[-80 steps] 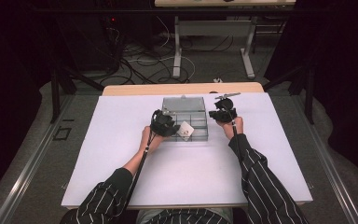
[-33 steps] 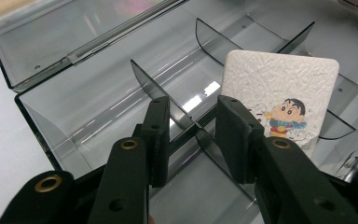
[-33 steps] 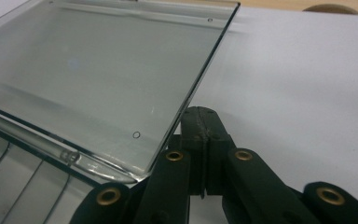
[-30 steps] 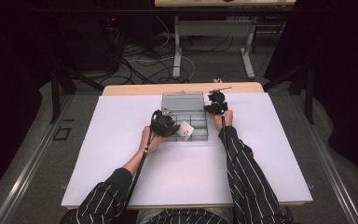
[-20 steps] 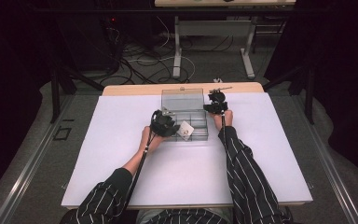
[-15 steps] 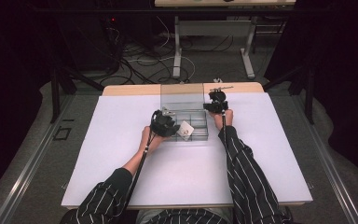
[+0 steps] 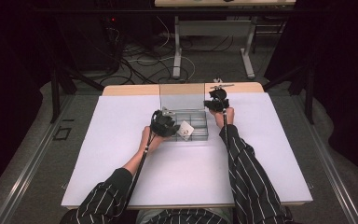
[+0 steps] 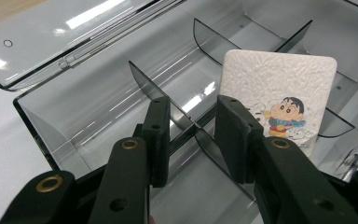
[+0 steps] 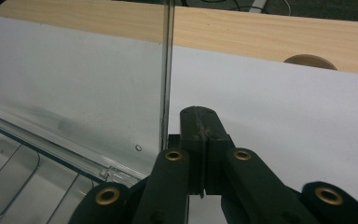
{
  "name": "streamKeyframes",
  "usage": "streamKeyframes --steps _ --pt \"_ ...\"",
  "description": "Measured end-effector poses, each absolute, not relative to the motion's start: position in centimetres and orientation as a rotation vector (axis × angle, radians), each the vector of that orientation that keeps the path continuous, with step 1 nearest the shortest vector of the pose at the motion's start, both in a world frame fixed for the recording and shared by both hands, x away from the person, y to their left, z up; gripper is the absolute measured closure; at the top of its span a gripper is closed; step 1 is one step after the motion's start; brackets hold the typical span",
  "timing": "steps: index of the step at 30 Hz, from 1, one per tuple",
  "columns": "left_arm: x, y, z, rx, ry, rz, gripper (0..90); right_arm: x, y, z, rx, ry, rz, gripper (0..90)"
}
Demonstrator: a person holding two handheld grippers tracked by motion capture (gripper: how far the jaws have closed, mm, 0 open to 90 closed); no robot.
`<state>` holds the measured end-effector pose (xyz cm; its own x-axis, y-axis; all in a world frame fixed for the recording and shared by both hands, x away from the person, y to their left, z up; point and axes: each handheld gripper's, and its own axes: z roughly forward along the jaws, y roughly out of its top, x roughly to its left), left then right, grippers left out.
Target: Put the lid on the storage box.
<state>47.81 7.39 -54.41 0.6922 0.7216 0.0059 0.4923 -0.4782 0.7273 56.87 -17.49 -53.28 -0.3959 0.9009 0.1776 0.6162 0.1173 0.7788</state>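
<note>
Clear plastic box (image 8: 98, 135) divider between left tool (image 8: 193, 135) jaws, narrowly parted, lower centre; right tool (image 9: 200, 140) shut beside raised lid (image 9: 74, 93).

Left tool (image 7: 164, 123) jaws part open, hand low, forearm angled in. Right tool (image 7: 216, 101) jaws fully closed, arm stretched forward, sleeves striped.

Right gripper (image 9: 199, 140): two black fingers (image 9: 214, 130) pressed flat together, nothing between them, brass rivets on the linkage below. Clear plastic lid (image 9: 74, 88) of a compartment box, standing upright, its edge just left of the fingers; hinge along its lower border. White sheet (image 9: 284, 121) over a pale wooden tabletop (image 9: 270, 42).
</note>
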Motion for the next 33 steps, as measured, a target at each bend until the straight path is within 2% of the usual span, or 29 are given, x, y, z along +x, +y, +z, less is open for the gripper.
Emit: streamKeyframes --steps 33 --pt "47.9 7.5 -54.4 2.171 0.924 0.400 65.9 56.1 -17.7 -51.6 1.406 2.056 1.192 90.0"
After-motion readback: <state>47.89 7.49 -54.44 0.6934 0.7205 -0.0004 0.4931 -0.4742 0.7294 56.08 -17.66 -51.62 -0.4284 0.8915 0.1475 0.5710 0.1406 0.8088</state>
